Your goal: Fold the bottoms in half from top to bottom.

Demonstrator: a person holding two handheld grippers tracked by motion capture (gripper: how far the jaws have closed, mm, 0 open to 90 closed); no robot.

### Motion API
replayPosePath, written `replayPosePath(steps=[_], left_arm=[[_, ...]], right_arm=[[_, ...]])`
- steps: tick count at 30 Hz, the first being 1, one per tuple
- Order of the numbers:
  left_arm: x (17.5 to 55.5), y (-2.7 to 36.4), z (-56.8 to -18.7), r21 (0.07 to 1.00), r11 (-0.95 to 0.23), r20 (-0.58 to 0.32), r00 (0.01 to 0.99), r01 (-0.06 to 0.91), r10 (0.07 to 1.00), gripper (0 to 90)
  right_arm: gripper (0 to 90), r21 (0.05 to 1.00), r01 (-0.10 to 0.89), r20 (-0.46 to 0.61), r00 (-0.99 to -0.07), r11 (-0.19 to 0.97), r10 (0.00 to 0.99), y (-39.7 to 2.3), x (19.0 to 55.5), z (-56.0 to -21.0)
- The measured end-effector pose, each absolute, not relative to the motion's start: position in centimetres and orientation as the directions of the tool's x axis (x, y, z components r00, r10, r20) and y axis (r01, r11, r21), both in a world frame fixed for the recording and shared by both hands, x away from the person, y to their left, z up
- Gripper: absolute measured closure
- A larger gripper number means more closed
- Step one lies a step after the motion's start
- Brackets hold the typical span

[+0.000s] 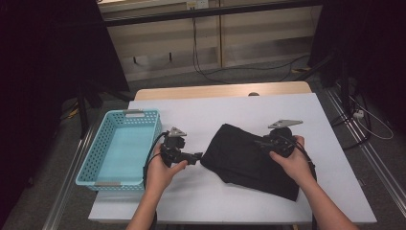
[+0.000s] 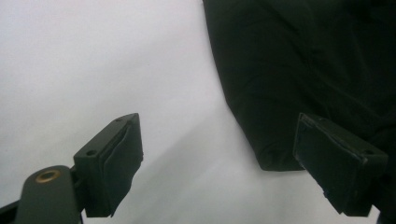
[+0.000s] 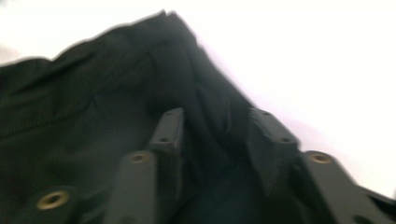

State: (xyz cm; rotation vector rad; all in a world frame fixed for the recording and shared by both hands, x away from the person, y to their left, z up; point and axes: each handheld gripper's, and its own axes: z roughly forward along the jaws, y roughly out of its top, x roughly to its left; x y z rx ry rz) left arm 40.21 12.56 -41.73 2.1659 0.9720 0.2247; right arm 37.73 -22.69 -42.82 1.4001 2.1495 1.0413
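The black folded garment [image 1: 251, 160] lies in the middle of the white table [image 1: 201, 191], long axis diagonal. The left gripper [image 1: 197, 157], jaws apart, waits just beside its left corner. The right gripper [image 1: 261, 142], half open, straddles a fold at the upper edge.

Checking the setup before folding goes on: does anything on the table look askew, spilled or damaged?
Nothing looks spilled or damaged. The black garment lies bunched and slanted across the white table, one end near the front edge. The turquoise basket sits slightly turned at the table's left edge, its near corner reaching just past that edge.
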Motion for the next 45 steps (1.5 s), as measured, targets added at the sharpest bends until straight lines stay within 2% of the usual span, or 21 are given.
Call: replayPosePath(steps=[3,7,8,11,12,13,15,17,20,32,45], left_arm=[[40.2,12.5,-41.8,0.692,-0.437,-0.132,0.695,0.575,0.706,15.7],[40.2,12.3,-41.9,0.687,-0.446,-0.131,0.702,0.573,0.700,15.6],[40.2,12.3,-41.9,0.682,-0.456,-0.128,0.707,0.572,0.696,15.6],[40.2,12.2,-42.1,0.683,-0.453,-0.126,0.703,0.573,0.700,15.6],[40.2,12.3,-42.2,0.683,-0.449,-0.128,0.700,0.576,0.703,15.7],[40.2,12.3,-42.2,0.683,-0.449,-0.128,0.700,0.576,0.703,15.7],[40.2,12.3,-42.3,0.682,-0.449,-0.129,0.700,0.577,0.703,15.7],[40.2,12.4,-42.4,0.681,-0.450,-0.129,0.699,0.578,0.703,15.6],[40.2,12.5,-42.5,0.680,-0.450,-0.126,0.697,0.579,0.706,15.3],[40.1,12.3,-42.2,0.703,-0.437,-0.125,0.702,0.561,0.701,15.0],[40.1,12.3,-42.1,0.706,-0.436,-0.132,0.709,0.557,0.693,14.7]], right_arm=[[52.2,0.764,0.600,0.056,-0.428,0.237,0.902,-22.6,37.7,-42.5],[50.9,0.780,0.573,0.067,-0.474,0.250,0.878,-22.1,37.9,-42.4],[48.9,0.764,0.586,0.052,-0.476,0.272,0.878,-21.7,38.3,-42.8],[50.4,0.738,0.610,0.031,-0.457,0.288,0.889,-21.8,38.7,-43.6],[66.2,0.721,0.634,0.062,-0.462,0.280,0.885,-22.1,38.9,-44.2],[66.2,0.721,0.634,0.062,-0.462,0.280,0.885,-22.1,38.9,-44.2],[72.3,0.712,0.643,0.057,-0.455,0.284,0.889,-22.3,39.1,-44.6],[81.9,0.708,0.647,0.060,-0.452,0.281,0.890,-22.4,39.4,-44.9],[84.6,0.710,0.654,0.089,-0.452,0.262,0.887,-22.6,39.5,-44.8],[85.1,0.743,0.626,0.117,-0.471,0.238,0.874,-23.9,37.7,-42.1],[85.1,0.730,0.640,0.128,-0.473,0.240,0.872,-24.6,36.9,-41.7]])
